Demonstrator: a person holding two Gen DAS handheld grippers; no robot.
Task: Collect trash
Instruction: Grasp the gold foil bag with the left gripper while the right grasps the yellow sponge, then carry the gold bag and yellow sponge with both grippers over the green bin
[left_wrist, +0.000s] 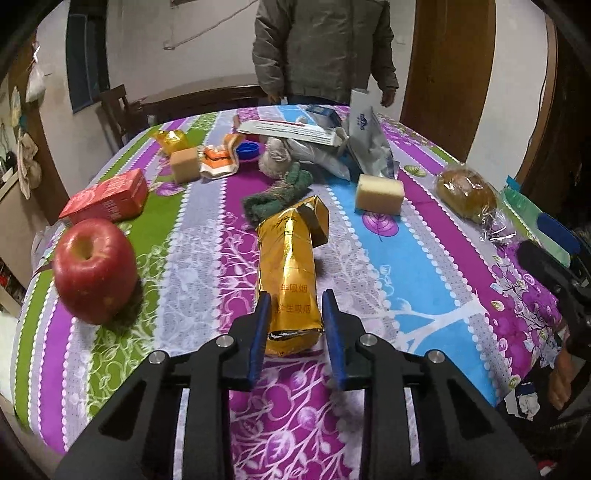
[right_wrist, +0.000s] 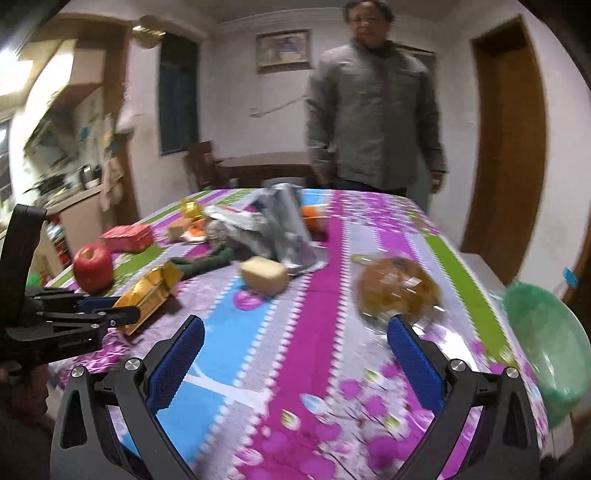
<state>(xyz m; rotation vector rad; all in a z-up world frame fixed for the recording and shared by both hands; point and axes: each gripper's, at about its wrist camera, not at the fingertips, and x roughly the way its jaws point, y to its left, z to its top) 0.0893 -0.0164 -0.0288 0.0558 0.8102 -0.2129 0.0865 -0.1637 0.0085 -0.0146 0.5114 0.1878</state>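
Observation:
A crumpled gold foil pack lies lengthwise on the patterned tablecloth. My left gripper has its blue pads pressed against both sides of the pack's near end. From the right wrist view the same gold pack sits in the left gripper at the table's left edge. My right gripper hovers open over the cloth with nothing between its fingers. A bagged bread roll lies just beyond its right finger. A silver foil bag stands crumpled further back.
A red apple and a red box sit left of the pack. A green cloth and a yellow sponge lie behind it. A green-lined bin stands off the table's right edge. A person stands at the far side.

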